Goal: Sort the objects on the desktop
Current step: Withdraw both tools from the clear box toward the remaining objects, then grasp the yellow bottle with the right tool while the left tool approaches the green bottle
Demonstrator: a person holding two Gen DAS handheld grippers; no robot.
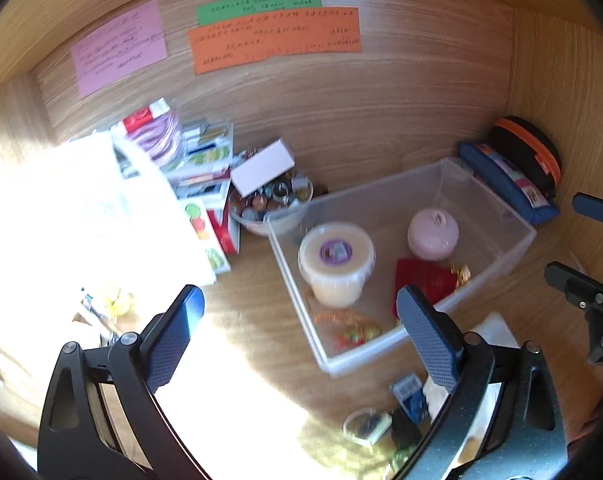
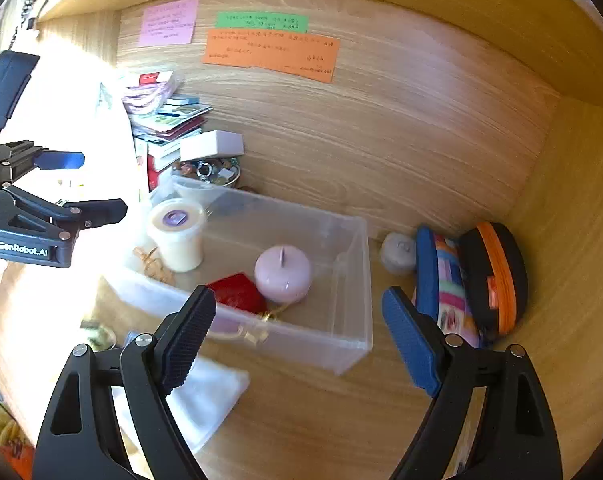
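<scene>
Left wrist view: left gripper (image 1: 301,336) spread wide, empty, above the desk (image 1: 253,320) beside the clear bin (image 1: 497,248). Right gripper (image 2: 301,344) likewise apart and empty. Inside the bin sit a cream tub (image 1: 335,262), pink jar (image 1: 433,234) and red packet (image 1: 425,280).

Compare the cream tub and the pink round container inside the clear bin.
The cream tub is taller and straight-sided; the pink round container is squat and domed. The tub's flat lid carries a purple label; the pink one has a plain top with a small knob. The tub stands at the clear bin's left end, the pink container nearer the middle. Both stand upright, lids on.
</scene>
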